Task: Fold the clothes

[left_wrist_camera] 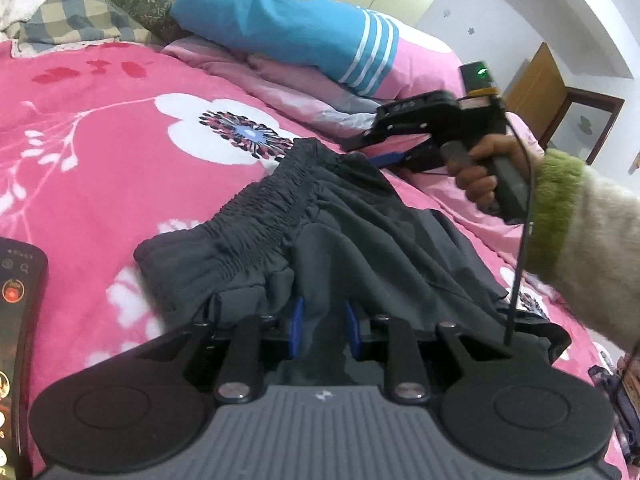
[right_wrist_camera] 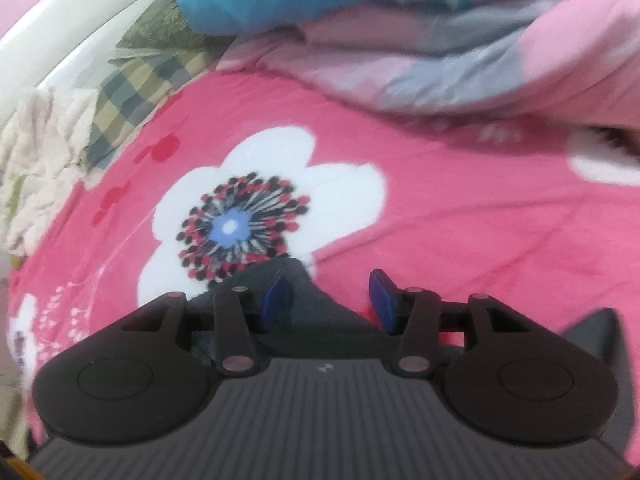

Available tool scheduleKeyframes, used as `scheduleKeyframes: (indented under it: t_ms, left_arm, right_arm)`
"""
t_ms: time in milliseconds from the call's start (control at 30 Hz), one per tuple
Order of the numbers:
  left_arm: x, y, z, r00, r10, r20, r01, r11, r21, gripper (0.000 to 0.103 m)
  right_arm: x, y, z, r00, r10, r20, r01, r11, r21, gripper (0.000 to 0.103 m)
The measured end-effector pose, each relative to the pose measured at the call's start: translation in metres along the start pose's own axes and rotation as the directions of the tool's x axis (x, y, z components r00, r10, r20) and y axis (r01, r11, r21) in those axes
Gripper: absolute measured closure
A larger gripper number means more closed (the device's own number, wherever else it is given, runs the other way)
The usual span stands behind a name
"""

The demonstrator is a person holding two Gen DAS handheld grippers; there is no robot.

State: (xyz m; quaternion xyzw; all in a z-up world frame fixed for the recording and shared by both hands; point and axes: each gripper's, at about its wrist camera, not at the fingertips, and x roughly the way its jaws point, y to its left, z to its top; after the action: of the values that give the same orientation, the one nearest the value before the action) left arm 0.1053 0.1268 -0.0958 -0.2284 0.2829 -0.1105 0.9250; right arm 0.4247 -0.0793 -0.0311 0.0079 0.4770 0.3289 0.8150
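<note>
Dark grey shorts (left_wrist_camera: 320,232) lie crumpled at centre of the left wrist view on the pink floral bed cover (left_wrist_camera: 100,152), elastic waistband toward upper left. Our left hand-held gripper (left_wrist_camera: 325,326), bottom centre, has its blue pads narrowly apart w/ grey fabric bunched between them; we can't tell if it's clamped. Our right hand-held gripper (right_wrist_camera: 331,304) has its fingers spread wide, a peak of the shorts (right_wrist_camera: 298,300) by the left pad, not pinched. Blue striped pillow (left_wrist_camera: 288,28) sits at upper centre, on folded bedding.
</note>
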Motion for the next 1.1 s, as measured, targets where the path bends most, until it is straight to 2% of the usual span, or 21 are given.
scheduleKeyframes:
  t_ms: [67,200,333,433,533,667,733,800,867,933,1000,1100]
  left_arm:
    - [-0.001,0.002,-0.001,1.000,-0.011,0.005,0.011,1.000,-0.009,0.079]
    - [-0.001,0.003,-0.001,1.000,-0.019,0.008,0.019,1.000,-0.020,0.080]
    - [0.000,0.004,-0.001,1.000,-0.023,0.010,0.023,0.999,-0.023,0.080]
    - [0.000,0.004,-0.001,1.000,-0.026,0.013,0.026,0.999,-0.026,0.080]
    - [0.000,0.005,-0.001,0.999,-0.031,0.016,0.031,0.999,-0.030,0.080]
    - [0.000,0.007,-0.002,0.999,-0.040,0.020,0.041,0.998,-0.039,0.080]
    - [-0.001,0.008,-0.002,0.999,-0.047,0.023,0.048,0.998,-0.045,0.080]
    - [-0.001,0.010,-0.002,0.998,-0.058,0.028,0.060,0.997,-0.058,0.080]
    - [-0.002,0.012,-0.002,0.997,-0.066,0.032,0.068,0.995,-0.068,0.080]
    - [-0.002,0.013,-0.002,0.997,-0.070,0.036,0.072,0.995,-0.073,0.080]
    - [-0.003,0.012,-0.002,0.997,-0.065,0.041,0.068,0.995,-0.073,0.080]
    - [-0.006,0.014,-0.002,0.997,-0.050,0.067,0.056,0.995,-0.084,0.081]
  right_arm:
    - [0.009,-0.001,-0.006,0.998,0.015,-0.054,-0.016,0.999,-0.028,0.057]
    - [0.012,-0.005,-0.037,0.994,-0.014,-0.106,0.005,0.997,-0.083,0.057]
    - [0.005,-0.003,-0.038,0.998,-0.002,-0.058,-0.005,0.994,-0.112,0.057]
    - [-0.003,0.001,-0.018,0.999,0.041,0.003,-0.040,0.988,-0.147,0.057]
    - [0.000,0.006,0.002,0.997,0.073,0.023,-0.068,0.980,-0.185,0.057]
    - [0.024,0.005,0.014,0.997,0.068,-0.040,-0.075,0.977,-0.201,0.057]
    - [0.040,0.003,0.010,0.990,0.060,-0.128,-0.084,0.977,-0.195,0.057]
    - [0.046,0.001,0.002,0.987,0.059,-0.149,-0.087,0.978,-0.192,0.056]
    - [0.042,0.001,-0.001,0.987,0.072,-0.145,-0.097,0.980,-0.176,0.061]
    - [0.037,0.009,-0.004,0.989,0.063,-0.133,-0.090,0.973,-0.212,0.086]
    - [0.030,0.023,-0.007,0.994,0.039,-0.106,-0.068,0.957,-0.281,0.093]
    - [0.010,0.045,-0.001,0.998,0.052,0.022,-0.040,0.923,-0.383,0.094]
